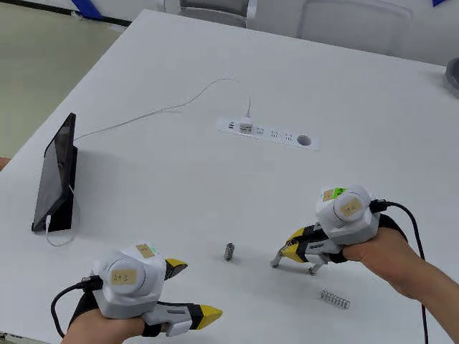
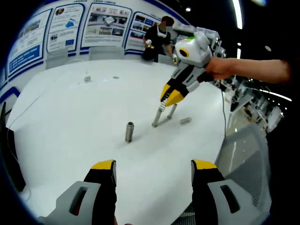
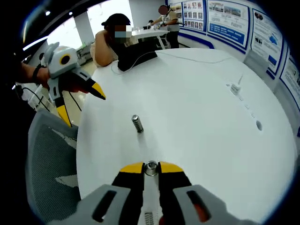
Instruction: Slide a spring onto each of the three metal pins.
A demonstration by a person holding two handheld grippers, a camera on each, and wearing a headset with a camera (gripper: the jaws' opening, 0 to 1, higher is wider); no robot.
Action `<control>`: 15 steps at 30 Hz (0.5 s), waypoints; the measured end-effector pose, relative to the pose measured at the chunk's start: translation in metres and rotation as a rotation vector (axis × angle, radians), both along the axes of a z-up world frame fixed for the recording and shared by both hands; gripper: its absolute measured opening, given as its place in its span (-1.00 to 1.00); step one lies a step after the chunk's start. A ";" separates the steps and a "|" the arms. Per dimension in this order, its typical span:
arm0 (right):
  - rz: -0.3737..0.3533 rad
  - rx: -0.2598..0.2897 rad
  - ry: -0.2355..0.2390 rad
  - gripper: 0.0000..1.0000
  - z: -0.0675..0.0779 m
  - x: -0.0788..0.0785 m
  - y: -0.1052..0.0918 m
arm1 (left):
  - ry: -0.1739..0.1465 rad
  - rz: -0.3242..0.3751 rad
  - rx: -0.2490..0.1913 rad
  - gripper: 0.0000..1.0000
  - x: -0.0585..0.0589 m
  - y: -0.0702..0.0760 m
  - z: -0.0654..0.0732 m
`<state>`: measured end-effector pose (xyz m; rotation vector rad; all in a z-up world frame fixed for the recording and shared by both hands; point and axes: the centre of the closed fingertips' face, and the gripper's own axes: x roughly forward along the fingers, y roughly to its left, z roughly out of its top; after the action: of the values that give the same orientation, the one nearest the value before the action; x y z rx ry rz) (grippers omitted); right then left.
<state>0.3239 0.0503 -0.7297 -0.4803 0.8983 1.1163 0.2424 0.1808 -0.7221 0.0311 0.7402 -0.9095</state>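
Clamping a metal pin (image 3: 151,168) between its closed yellow jaws, the right gripper (image 1: 290,249) sits at the right of the head view, the pin slanting down to the white table (image 1: 179,179). At lower left the left gripper (image 1: 201,289) hovers, jaws apart and empty. One upright pin wearing a spring (image 1: 229,251) stands at centre bottom, and a loose spring (image 1: 334,299) lies at lower right

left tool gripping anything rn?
No, the left tool stands open in the left gripper view, with nothing but bare white table between its yellow tips.
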 end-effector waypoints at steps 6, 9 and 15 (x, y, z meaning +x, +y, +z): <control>0.016 -0.018 -0.004 -0.75 -0.003 0.000 0.002 | 0.001 0.015 -0.002 0.31 0.002 0.004 0.000; 0.025 -0.026 -0.002 -0.75 -0.007 -0.001 0.003 | 0.003 0.017 0.000 0.31 0.002 0.005 -0.001; 0.054 -0.046 -0.006 -0.75 -0.012 -0.001 0.006 | 0.004 0.020 0.001 0.31 0.001 0.006 -0.002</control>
<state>0.3228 0.0568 -0.7416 -0.5480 0.9116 1.1450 0.2438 0.1872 -0.7237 0.0227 0.7431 -0.8909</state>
